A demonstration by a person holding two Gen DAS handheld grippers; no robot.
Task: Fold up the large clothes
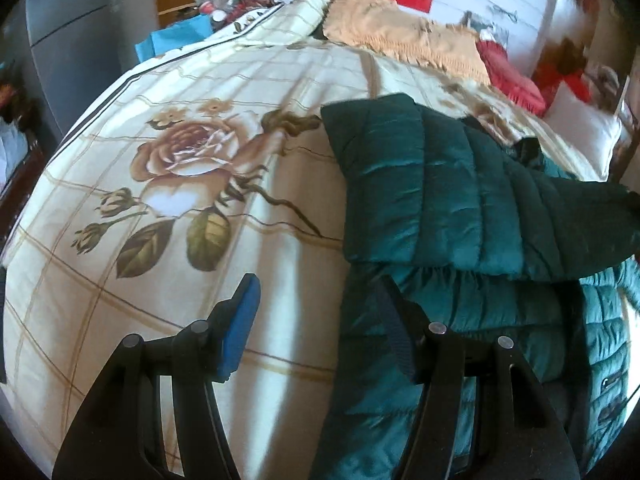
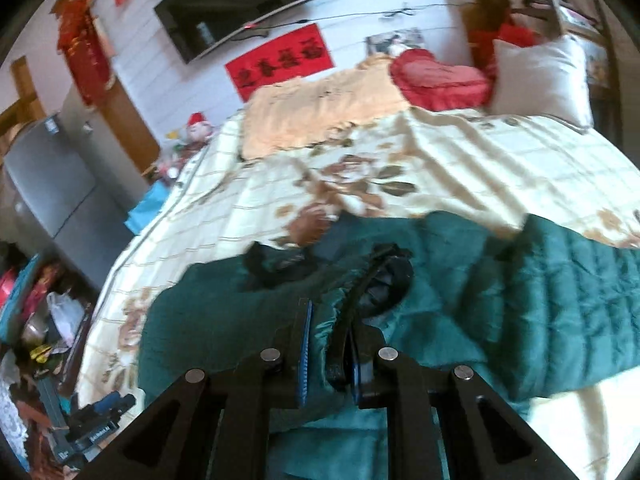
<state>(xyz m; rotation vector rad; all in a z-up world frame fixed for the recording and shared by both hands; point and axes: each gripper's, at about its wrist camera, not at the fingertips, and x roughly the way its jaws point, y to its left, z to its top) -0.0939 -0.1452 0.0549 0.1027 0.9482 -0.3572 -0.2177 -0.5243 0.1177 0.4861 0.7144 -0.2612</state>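
Right gripper (image 2: 328, 344) pinches the green jacket (image 2: 540, 280), cuff blurred; left gripper (image 1: 320, 320) gapes empty above the bed (image 1: 180, 80).

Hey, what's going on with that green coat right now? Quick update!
Right gripper shut on green puffer jacket edge. Left gripper open, empty, at the jacket's side. Jacket partly folded on floral bedspread. Nothing blocking.
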